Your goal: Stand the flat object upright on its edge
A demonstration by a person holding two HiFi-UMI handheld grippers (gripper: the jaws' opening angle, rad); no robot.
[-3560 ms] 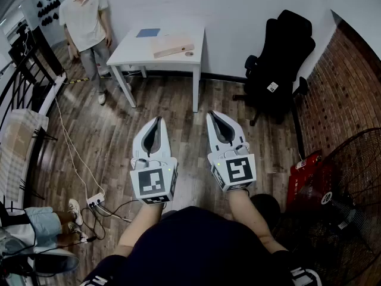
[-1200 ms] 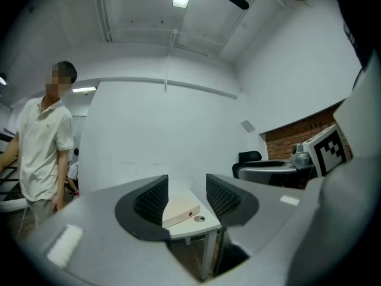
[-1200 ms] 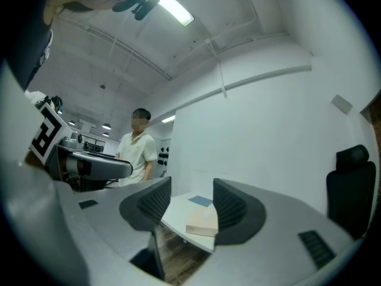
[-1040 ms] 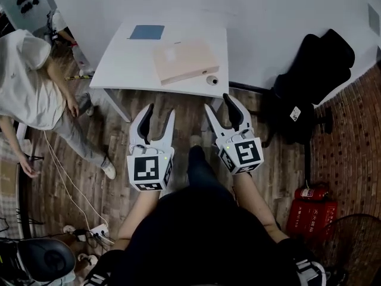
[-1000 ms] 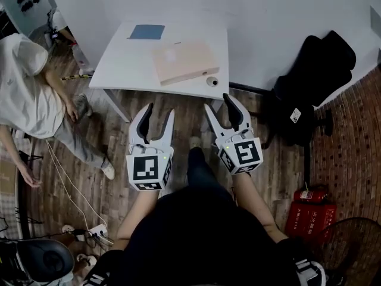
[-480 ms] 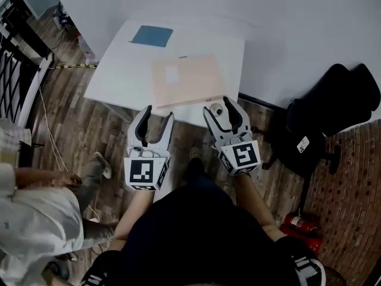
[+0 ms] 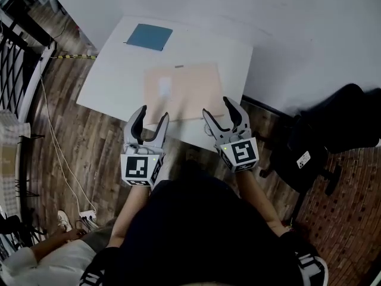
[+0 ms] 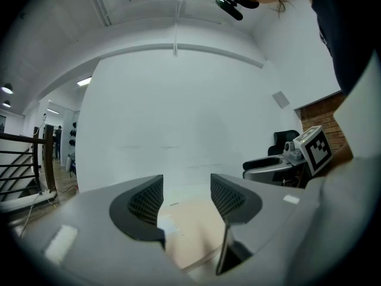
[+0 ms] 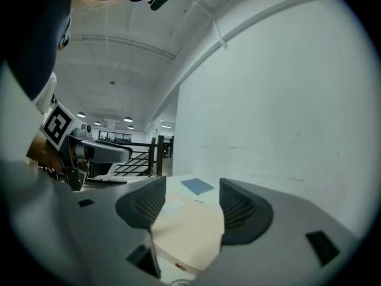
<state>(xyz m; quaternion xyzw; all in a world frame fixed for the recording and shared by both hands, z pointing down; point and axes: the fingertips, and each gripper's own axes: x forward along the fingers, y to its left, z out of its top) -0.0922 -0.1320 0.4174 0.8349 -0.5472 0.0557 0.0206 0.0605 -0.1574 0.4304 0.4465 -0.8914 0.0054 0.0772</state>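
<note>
The white table (image 7: 113, 76) stands against the wall. On it the flat beige box (image 7: 184, 91) lies on its broad face, in the middle of the table and toward the right edge, with its near side close to the table's near edge. It seems to be stiff cardboard with a smooth surface and a small white label, so it is probably light, rigid and a little slippery; its side is thin.

The left gripper (image 7: 153, 113) hovers over the near edge of the table by the box's near left corner, and the right gripper (image 7: 216, 106) by its near right corner. The jaws of both have just been opening and now stand apart; the box is seen through each gap, ahead, but neither pair touches it.

A good hold is likely on the 2 short sides, 1 gripper on each, to tip it up on the long edge.

The blue pad (image 7: 148, 37) lies apart, near the far left corner.
</note>
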